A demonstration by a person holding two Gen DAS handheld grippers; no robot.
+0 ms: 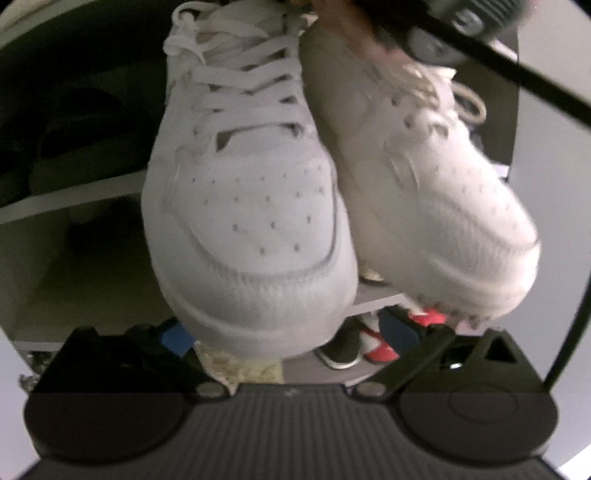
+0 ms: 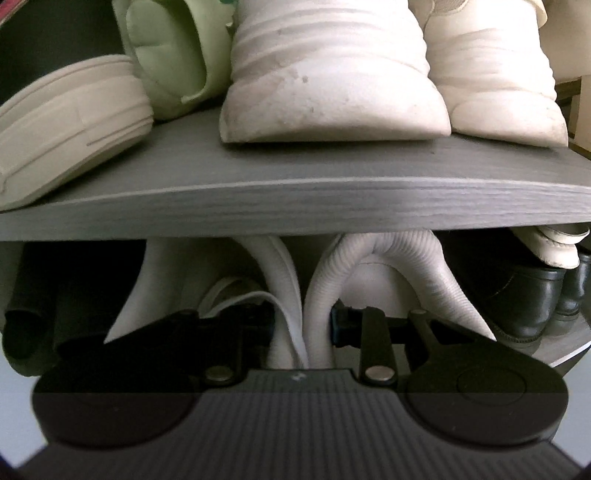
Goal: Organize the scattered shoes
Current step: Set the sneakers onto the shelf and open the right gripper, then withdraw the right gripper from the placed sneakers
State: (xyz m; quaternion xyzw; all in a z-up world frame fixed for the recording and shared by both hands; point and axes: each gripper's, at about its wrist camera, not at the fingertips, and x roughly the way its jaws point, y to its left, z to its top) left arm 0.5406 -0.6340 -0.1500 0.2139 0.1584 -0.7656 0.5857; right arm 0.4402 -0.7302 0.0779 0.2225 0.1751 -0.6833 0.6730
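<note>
Two white lace-up sneakers hang toe-down side by side, the left sneaker (image 1: 243, 206) and the right sneaker (image 1: 436, 206), filling the left wrist view. My right gripper (image 2: 301, 326) is shut on their inner collars, pinching the two white sneakers (image 2: 317, 288) together just under a grey shelf board (image 2: 295, 206). My left gripper (image 1: 288, 334) stands open below the toes. Its blue-padded fingers (image 1: 177, 338) are spread wide and hold nothing. A hand (image 1: 343, 26) shows above the sneakers.
On the grey shelf stand cream chunky shoes (image 2: 332, 85), a pale green slipper (image 2: 173, 55) and a cream sole (image 2: 66, 122). Black boots (image 2: 532, 295) sit lower right. Red-and-black shoes (image 1: 354, 343) and dark slippers (image 1: 77, 147) fill other shelves. A black cable (image 1: 517, 74) crosses the upper right.
</note>
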